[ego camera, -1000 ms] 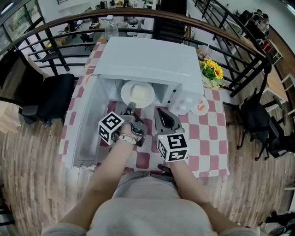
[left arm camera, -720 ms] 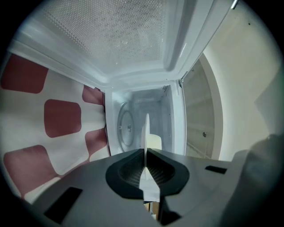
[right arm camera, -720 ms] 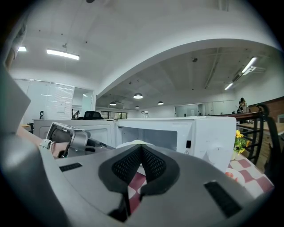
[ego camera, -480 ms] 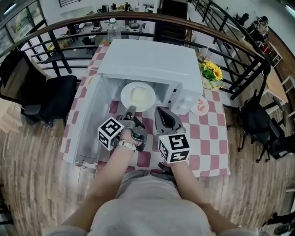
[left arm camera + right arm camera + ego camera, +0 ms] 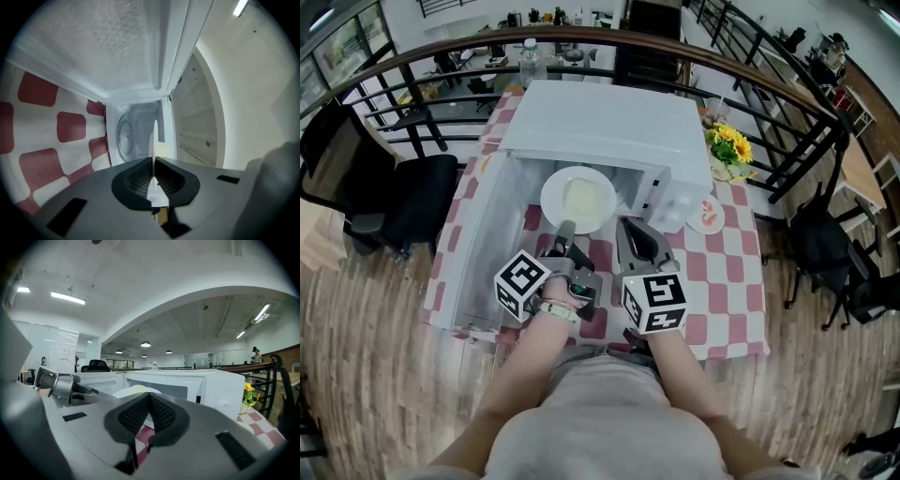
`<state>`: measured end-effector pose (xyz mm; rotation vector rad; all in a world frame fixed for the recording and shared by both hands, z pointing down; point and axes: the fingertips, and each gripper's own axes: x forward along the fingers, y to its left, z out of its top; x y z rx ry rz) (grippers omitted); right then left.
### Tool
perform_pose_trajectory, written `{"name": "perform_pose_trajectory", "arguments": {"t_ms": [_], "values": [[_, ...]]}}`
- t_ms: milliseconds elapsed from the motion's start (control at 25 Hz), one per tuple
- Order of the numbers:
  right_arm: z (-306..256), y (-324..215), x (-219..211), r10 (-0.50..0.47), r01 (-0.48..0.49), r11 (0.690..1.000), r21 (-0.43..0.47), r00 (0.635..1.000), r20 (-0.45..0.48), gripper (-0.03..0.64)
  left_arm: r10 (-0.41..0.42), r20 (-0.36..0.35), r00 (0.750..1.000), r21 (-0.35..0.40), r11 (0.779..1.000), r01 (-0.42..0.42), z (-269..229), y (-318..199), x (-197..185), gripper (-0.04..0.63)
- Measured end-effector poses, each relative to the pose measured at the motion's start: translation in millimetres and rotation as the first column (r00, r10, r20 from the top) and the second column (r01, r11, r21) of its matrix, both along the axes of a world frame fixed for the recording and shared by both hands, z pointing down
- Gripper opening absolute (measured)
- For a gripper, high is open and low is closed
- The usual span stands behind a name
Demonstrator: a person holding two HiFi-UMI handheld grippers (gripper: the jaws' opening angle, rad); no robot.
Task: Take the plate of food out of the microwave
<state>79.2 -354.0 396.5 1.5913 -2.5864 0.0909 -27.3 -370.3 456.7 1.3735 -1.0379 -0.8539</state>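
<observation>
Left tool (image 5: 566, 229): shut tight on the near edge of the plate (image 5: 551, 202). In the left gripper view the two pads pinch the thin white rim of the plate (image 5: 153, 136), which is seen from its side.
Right tool (image 5: 626, 225): its jaws are pressed together and nothing is between them. It hangs over the desk, just to the right of the left tool, and does not touch the plate.
Plate: white and round. It is at the open mouth of the microwave (image 5: 600, 122), with its near edge in the left tool. In the right gripper view the plate (image 5: 126, 392) peeks up behind the shut jaws.
Food (image 5: 586, 197): a pale yellow heap in the middle of the plate.
Microwave: a white box that stands on the desk. Its door (image 5: 473, 248) is swung wide open to the left.
Glass tray (image 5: 124, 136): a round tray at the back, inside the microwave, behind the plate.
Desk (image 5: 727, 281): it has a red and white checked cloth on it.
Flowers (image 5: 729, 142): yellow, in a small pot just to the right of the microwave.
Small dish (image 5: 706, 217): white with something red on it. It sits on the desk near the microwave's right front corner.
Bottle (image 5: 526, 52): clear, behind the microwave at the far edge of the desk.
Chair (image 5: 398, 192): black, to the left of the desk.
Marker cubes: one on the left tool (image 5: 523, 281) and one on the right tool (image 5: 654, 302).
</observation>
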Motion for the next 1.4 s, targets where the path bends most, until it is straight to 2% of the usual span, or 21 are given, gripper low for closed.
{"name": "perform_pose_trajectory", "arguments": {"t_ms": [400,680,920,1400], "values": [[-22,6,6,0.009,-0.009,0.998,0.06,1.0,0.013,0.021,-0.01,-0.043,0.999,0.03,0.999,0.012,-14,9,2,0.018],[-41,22,-1,-0.013,0.009,0.994,0.111,0.999,0.031,0.021,-0.011,-0.041,0.999,0.067,0.998,0.014,-29,13,3,0.018],[-28,20,5,0.024,-0.027,0.997,0.077,0.999,0.044,0.021,-0.008,-0.04,0.999,0.074,0.997,0.011,-34,15,5,0.018],[-25,25,-9,-0.018,0.019,0.996,0.089,1.0,-0.007,0.021,-0.011,-0.048,0.999,0.074,0.997,0.014,-40,18,7,0.018]]}}
